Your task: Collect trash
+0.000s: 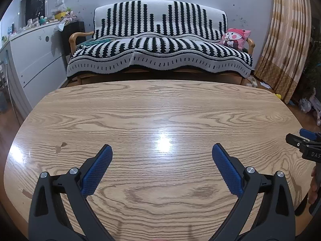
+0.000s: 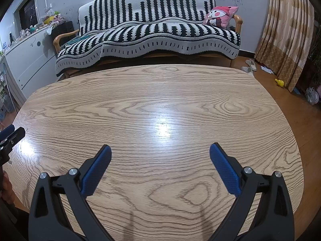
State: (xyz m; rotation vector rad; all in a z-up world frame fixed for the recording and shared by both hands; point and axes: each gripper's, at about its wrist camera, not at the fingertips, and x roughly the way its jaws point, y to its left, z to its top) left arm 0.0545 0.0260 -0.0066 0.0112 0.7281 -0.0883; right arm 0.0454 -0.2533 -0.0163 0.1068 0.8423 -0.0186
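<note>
My left gripper is open above the near part of a light wooden table, nothing between its blue pads. My right gripper is open too, over the same table, with empty space between its pads. In the left wrist view the right gripper's tip shows at the right edge; in the right wrist view the left gripper's tip shows at the left edge. I see no trash on the tabletop in either view.
Behind the table stands a sofa under a black-and-white cover, with a pink cushion. A white cabinet with clutter on top is at left. A curtain, slippers and a yellow toy are on the floor at right.
</note>
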